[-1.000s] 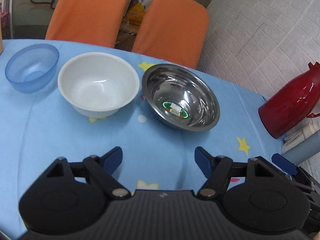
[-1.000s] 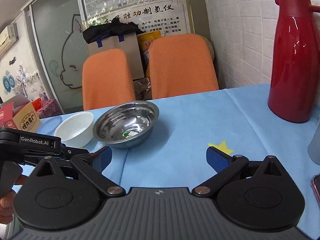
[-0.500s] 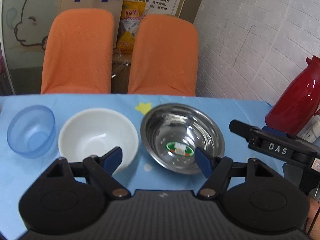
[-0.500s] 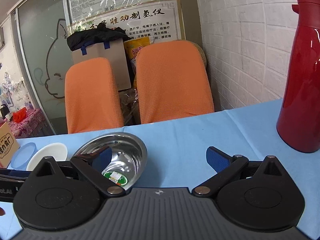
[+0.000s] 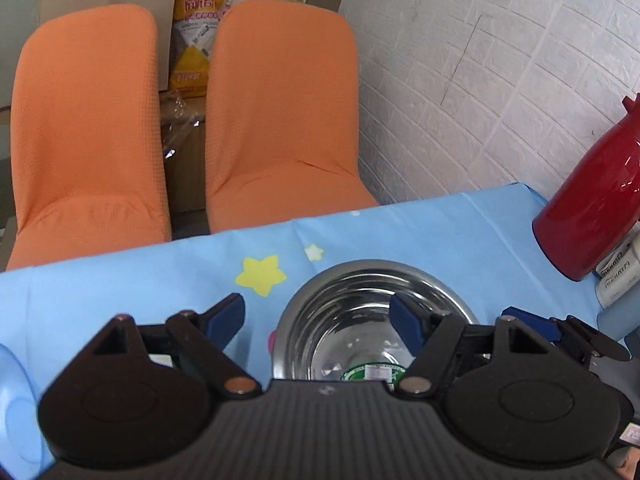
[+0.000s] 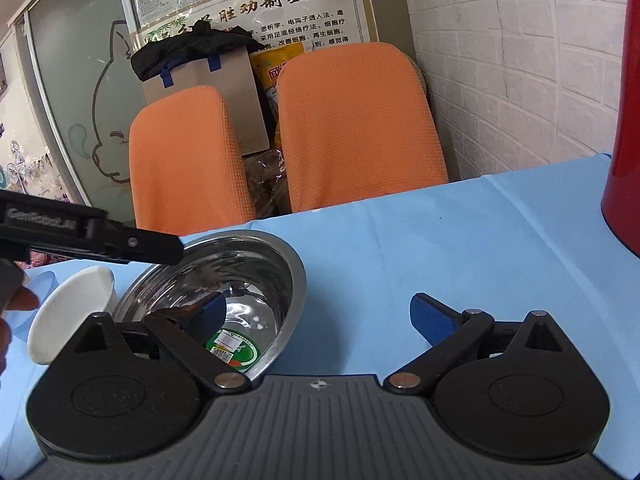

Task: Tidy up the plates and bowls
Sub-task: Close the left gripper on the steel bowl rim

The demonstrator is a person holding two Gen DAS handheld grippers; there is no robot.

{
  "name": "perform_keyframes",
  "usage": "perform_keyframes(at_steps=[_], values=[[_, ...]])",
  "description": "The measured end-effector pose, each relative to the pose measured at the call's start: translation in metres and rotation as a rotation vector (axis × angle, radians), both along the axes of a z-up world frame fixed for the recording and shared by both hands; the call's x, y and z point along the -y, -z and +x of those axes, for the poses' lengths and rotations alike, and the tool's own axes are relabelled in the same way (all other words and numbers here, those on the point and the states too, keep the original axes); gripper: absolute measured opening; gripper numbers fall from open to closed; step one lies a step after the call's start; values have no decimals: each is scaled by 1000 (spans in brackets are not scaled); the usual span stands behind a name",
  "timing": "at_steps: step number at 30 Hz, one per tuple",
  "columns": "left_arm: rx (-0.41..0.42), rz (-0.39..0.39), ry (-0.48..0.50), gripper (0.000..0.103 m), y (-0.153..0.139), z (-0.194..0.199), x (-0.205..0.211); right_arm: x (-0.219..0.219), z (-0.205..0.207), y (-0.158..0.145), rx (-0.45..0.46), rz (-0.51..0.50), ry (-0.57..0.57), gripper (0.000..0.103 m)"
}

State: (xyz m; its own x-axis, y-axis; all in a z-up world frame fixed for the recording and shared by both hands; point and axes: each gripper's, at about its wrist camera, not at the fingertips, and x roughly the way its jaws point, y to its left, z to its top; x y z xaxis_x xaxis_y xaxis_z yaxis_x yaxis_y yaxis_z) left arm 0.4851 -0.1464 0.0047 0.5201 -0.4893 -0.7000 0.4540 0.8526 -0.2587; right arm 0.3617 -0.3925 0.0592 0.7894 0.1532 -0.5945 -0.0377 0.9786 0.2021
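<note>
Both claws come to the steel bowl (image 6: 224, 300) on the blue tablecloth (image 6: 440, 248), I think to lift it from two sides. The right gripper (image 6: 320, 316) is wide open over its near rim, holding nothing; the left gripper (image 5: 318, 320) also open, empty. Three bowls: steel, white bowl (image 6: 68, 312), blue bowl (image 6: 42, 282). No plates visible.

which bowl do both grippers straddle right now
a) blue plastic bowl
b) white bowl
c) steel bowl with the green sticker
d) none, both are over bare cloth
c: each wrist view shows one open finger inside the steel bowl and the other outside its rim, left gripper and right gripper alike.
</note>
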Motion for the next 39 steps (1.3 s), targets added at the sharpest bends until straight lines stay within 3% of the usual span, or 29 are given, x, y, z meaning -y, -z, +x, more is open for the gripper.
perform_keyframes(at_steps=[6,11,14,22,33,39], values=[[-39,61,-25,70,17,12,12,-9,1,5,-4,-36,-16,103],[28,155,-1,68,21,4,28,-15,3,7,0,-74,-21,103],[39,172,25,65,24,0,34,-18,5,8,-4,-77,-34,99],[20,203,22,65,34,0,46,-32,7,19,-37,-83,-92,103],[-26,143,26,66,23,-13,41,-38,-4,1,-11,-95,-139,103],[-53,123,11,67,4,-48,24,-47,-28,-16,-8,-83,-178,103]])
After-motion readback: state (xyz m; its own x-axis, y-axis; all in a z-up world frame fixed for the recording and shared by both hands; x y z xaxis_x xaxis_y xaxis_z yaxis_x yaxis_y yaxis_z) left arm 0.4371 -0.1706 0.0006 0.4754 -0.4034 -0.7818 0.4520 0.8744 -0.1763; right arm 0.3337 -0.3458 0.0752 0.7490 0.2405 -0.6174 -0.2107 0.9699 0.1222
